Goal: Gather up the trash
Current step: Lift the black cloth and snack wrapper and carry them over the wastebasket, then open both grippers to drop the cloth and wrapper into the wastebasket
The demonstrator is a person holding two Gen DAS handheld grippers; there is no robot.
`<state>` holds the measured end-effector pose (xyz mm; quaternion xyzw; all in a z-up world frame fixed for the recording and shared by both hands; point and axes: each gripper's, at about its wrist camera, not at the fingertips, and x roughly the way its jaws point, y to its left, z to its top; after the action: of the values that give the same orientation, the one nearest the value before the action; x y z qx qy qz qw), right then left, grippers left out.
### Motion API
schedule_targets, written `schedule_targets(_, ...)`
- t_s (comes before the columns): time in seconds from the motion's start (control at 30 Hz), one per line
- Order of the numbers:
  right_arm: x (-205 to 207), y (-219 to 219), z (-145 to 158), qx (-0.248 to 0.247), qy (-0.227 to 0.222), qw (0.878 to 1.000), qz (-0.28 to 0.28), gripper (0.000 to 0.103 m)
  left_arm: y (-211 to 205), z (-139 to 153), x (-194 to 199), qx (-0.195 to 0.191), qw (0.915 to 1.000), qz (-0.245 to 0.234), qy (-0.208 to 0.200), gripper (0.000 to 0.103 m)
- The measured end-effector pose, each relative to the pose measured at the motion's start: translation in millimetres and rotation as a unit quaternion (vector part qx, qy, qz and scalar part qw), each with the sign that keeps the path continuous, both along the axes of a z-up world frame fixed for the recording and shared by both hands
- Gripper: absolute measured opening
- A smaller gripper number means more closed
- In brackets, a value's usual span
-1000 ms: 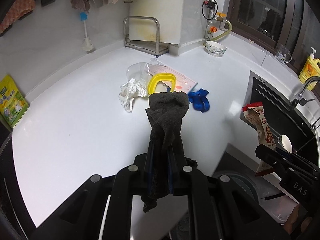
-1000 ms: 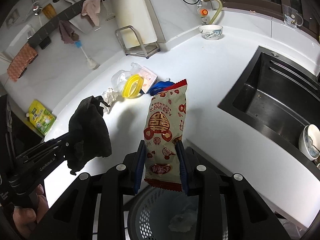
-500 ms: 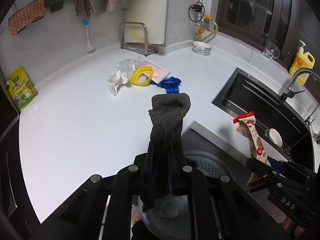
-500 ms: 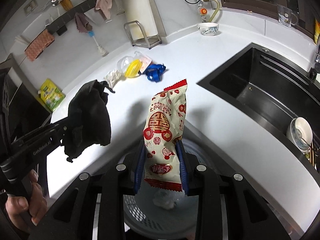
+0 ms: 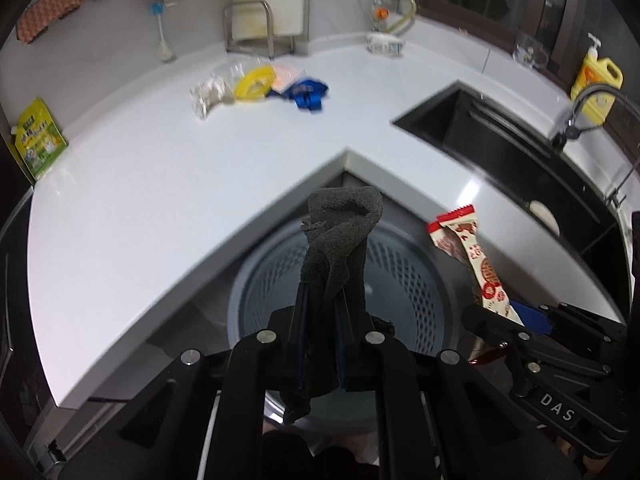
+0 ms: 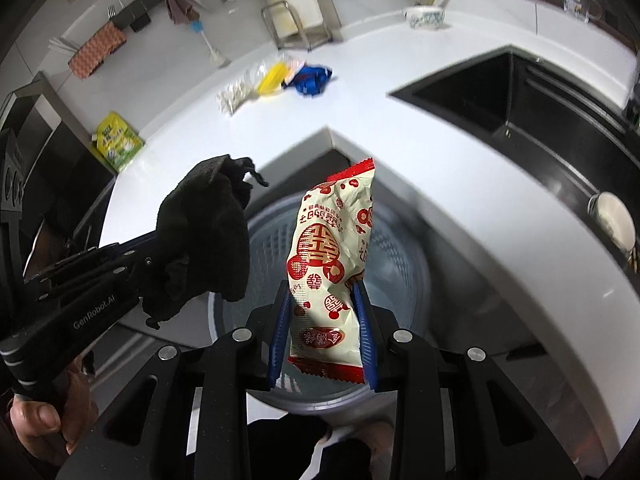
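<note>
My left gripper (image 5: 324, 294) is shut on a dark grey cloth (image 5: 340, 232) that stands up from its jaws, above the round grey perforated bin (image 5: 240, 292) on the floor. My right gripper (image 6: 322, 292) is shut on a cream and red snack packet (image 6: 332, 240), also above the bin (image 6: 426, 280). The two grippers are side by side: the left gripper (image 6: 160, 264) with the cloth (image 6: 204, 240) sits left of the packet. On the white counter lie crumpled white paper (image 5: 206, 94), a yellow ring (image 5: 254, 82) and a blue item (image 5: 308, 94).
The counter's inner corner (image 5: 346, 152) juts toward the bin. A black sink (image 5: 500, 148) with a tap (image 5: 592, 100) and a yellow bottle (image 5: 596, 84) is at the right. A green pouch (image 5: 38, 140), a bowl (image 5: 384, 44) and a metal rack (image 5: 252, 28) stand farther back.
Both grippers have pulled back from the counter and sunk a little. They are now over the bin, which fills the lower middle of both views. Both grips are unchanged.
</note>
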<state>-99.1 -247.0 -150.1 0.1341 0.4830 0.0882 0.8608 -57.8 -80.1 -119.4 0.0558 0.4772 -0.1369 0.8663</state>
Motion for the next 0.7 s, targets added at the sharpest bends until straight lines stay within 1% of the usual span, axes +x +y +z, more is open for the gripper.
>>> schedule_targets(0.17,0,1,-24,0.013,0.02,1.0,-0.002,0.03,-2,-22,-3,0.013,0.9995,-0.011,0.025,0.012)
schedule_targets(0.27,4,3,-39,0.019,0.031,0.999,0.002,0.03,-2,-32,-1,0.016,0.9993,-0.009,0.031,0.012)
schedule_targets(0.4,14,4,-52,0.022,0.035,0.999,0.006,0.03,-3,-47,5,0.023,0.9988,0.0,0.044,0.012)
schedule_targets(0.57,22,2,-58,0.034,0.038,0.999,0.007,0.031,1,-49,11,0.02,0.9987,0.007,0.047,0.013)
schedule_targets(0.6,24,2,-58,0.035,0.037,0.999,0.008,0.033,1,-50,12,0.021,0.9987,0.008,0.046,0.015)
schedule_targets(0.67,25,1,-58,0.033,0.036,0.999,0.006,0.05,4,-51,14,0.023,0.9984,0.016,0.049,0.017)
schedule_targets(0.7,25,-1,-57,0.033,0.034,0.999,0.003,0.052,5,-51,15,0.023,0.9983,0.019,0.051,0.023)
